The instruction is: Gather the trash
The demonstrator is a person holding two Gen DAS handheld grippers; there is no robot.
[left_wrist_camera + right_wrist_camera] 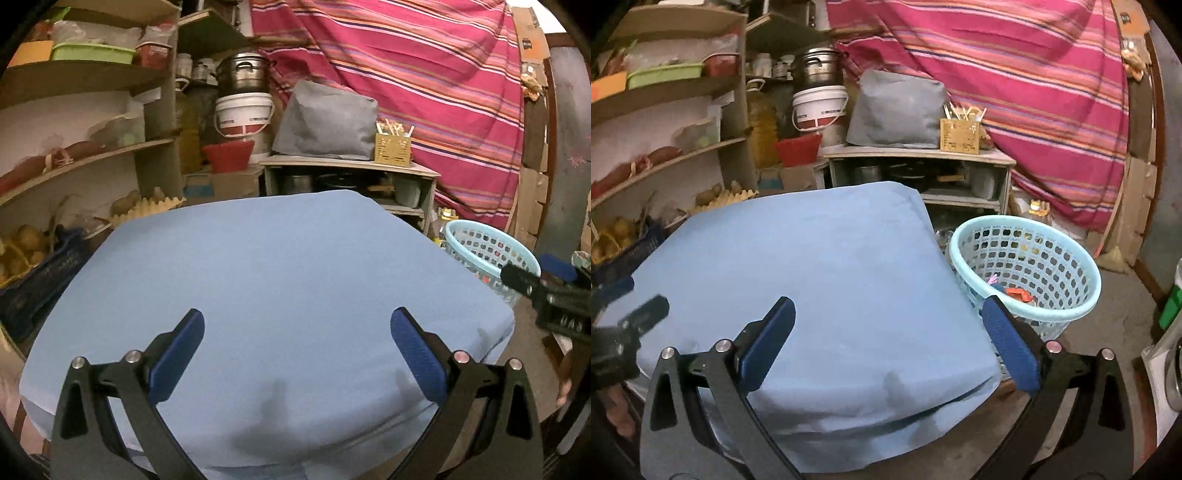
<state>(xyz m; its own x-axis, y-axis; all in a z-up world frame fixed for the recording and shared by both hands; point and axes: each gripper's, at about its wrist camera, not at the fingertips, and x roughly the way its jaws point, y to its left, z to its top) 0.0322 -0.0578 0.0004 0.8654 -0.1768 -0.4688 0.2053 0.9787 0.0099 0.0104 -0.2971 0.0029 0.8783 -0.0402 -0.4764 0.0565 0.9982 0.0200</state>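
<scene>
While both grippers (295, 332) (886, 325) gape, nothing held | basket (1071, 302) trash (1017, 294) half-hidden by rim

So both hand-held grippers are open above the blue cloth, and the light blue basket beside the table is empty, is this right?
Not quite. The basket is not empty: the right wrist view shows some red and pink scraps at its bottom. The rest holds: the left hand-held gripper and the right hand-held gripper are open above the blue cloth.

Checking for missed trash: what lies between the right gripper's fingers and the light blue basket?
Right wrist view: only bare blue cloth on the table between the open right gripper and the basket; no trash there.
</scene>
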